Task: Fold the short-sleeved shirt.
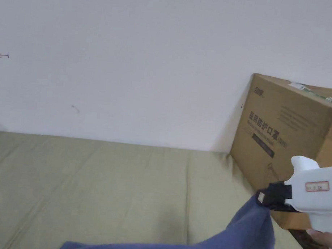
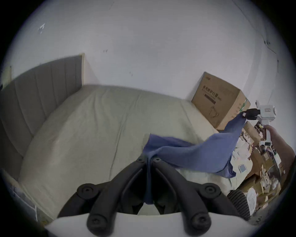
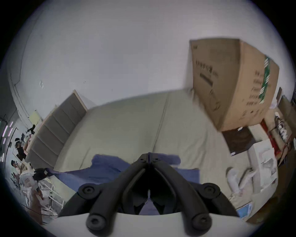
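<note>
A blue short-sleeved shirt (image 1: pixel 231 245) hangs stretched in the air above a pale green bed (image 1: pixel 101 190). In the head view my right gripper (image 1: pixel 261 197) pinches one end of it at the lower right, in front of a cardboard box. In the left gripper view my left gripper (image 2: pixel 148 158) is shut on the other end of the shirt (image 2: pixel 192 154), and the cloth runs up to the right gripper (image 2: pixel 244 114) far off. In the right gripper view my right gripper (image 3: pixel 149 154) is shut with the blue shirt (image 3: pixel 104 170) between its jaws, and the left gripper (image 3: pixel 46 171) holds the far end.
A big cardboard box (image 1: pixel 287 137) stands on the bed's right end against the white wall. A grey padded headboard (image 2: pixel 40 89) closes the left end. Boxes and clutter (image 2: pixel 264 160) lie on the floor beyond the right edge. People (image 3: pixel 19 149) stand far off.
</note>
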